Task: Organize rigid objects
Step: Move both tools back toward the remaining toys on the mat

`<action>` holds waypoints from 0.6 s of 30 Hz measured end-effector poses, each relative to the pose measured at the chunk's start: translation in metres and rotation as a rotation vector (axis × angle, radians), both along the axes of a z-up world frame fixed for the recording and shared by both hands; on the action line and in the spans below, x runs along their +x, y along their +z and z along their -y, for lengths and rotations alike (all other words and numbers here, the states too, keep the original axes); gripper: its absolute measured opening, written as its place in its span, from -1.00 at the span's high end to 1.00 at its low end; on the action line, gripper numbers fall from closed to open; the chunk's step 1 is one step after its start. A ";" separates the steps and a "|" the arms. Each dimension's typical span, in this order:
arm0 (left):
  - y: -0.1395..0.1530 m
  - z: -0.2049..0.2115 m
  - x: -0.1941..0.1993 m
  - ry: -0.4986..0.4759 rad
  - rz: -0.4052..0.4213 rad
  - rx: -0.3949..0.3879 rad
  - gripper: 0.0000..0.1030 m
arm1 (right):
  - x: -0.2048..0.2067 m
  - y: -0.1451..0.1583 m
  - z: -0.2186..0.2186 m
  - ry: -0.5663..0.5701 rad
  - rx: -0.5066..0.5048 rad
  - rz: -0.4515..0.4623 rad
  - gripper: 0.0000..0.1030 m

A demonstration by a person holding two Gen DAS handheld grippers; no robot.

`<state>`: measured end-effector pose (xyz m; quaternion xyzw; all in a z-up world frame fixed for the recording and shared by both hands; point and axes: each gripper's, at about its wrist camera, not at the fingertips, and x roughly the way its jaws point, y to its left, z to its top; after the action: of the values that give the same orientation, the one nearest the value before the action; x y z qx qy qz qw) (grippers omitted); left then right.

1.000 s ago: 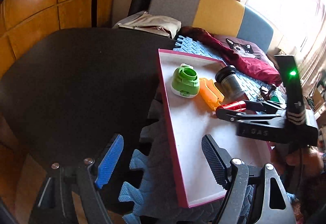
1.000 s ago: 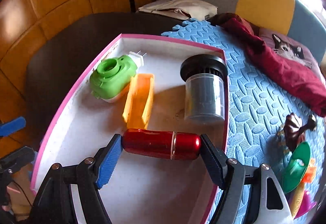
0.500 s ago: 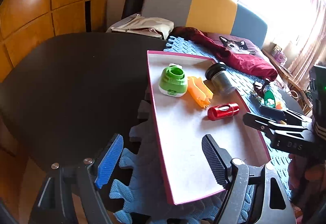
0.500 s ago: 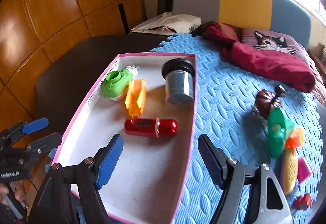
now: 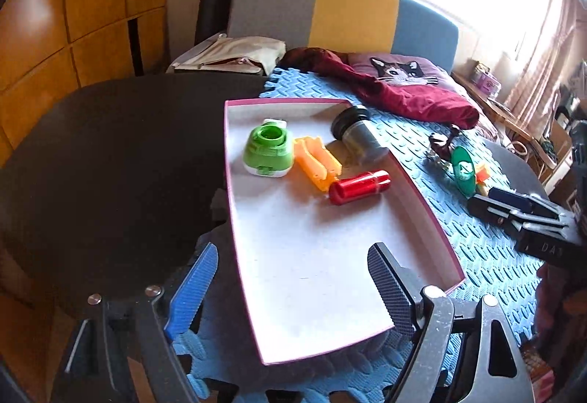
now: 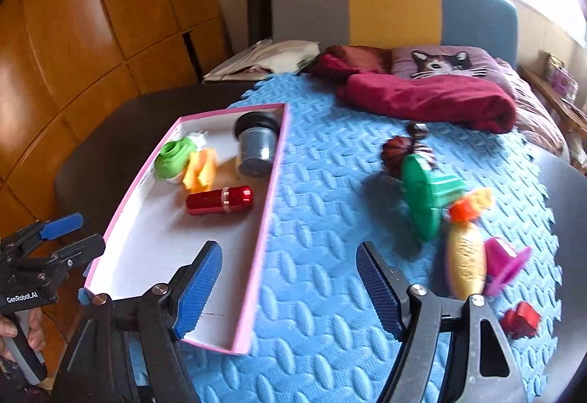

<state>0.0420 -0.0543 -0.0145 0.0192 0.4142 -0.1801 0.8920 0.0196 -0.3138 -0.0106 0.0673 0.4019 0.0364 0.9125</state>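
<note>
A pink-rimmed white tray (image 5: pixel 234 205) (image 6: pixel 273 183) lies on the blue foam mat. In it are a green toy (image 5: pixel 269 153) (image 6: pixel 172 159), an orange piece (image 5: pixel 317 166) (image 6: pixel 201 172), a dark jar (image 5: pixel 357 139) (image 6: pixel 256 146) and a red cylinder (image 5: pixel 359 187) (image 6: pixel 220 200). My left gripper (image 5: pixel 293 289) is open and empty over the tray's near end. My right gripper (image 6: pixel 290 289) is open and empty above the mat, beside the tray's right rim. Loose toys lie on the mat to the right: a green cone (image 6: pixel 425 194), a yellow piece (image 6: pixel 464 260), a purple piece (image 6: pixel 504 263), a small red piece (image 6: pixel 521 320), a brown figure (image 6: pixel 398 150).
A dark round table (image 5: pixel 102 161) lies left of the tray. A maroon cloth (image 6: pixel 429 98) and a cat cushion (image 6: pixel 440 62) lie at the back of the mat (image 6: pixel 330 219). A bag (image 5: pixel 234 52) and a multicoloured chair back (image 6: pixel 392 5) stand behind.
My right gripper let go of the red cylinder in the tray, drew back and swung right over the mat. My left gripper shifted slightly toward the tray.
</note>
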 end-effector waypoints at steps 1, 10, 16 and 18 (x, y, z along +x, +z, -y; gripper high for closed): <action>0.001 0.003 0.000 -0.008 0.000 0.004 -0.65 | -0.002 0.001 0.006 -0.016 0.000 0.004 -0.49; 0.006 0.034 0.001 -0.097 0.011 0.031 -0.65 | -0.019 0.024 0.085 -0.235 -0.019 0.088 -0.49; 0.019 0.067 0.007 -0.179 0.030 0.020 -0.64 | -0.028 0.021 0.151 -0.443 -0.019 0.114 -0.49; 0.023 0.080 0.011 -0.205 0.024 0.009 -0.63 | -0.032 0.014 0.169 -0.504 0.026 0.109 -0.49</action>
<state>0.0534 -0.1346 0.0081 0.0676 0.4004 -0.2685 0.8735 -0.0125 -0.4832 0.0030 0.1750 0.3224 -0.1835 0.9120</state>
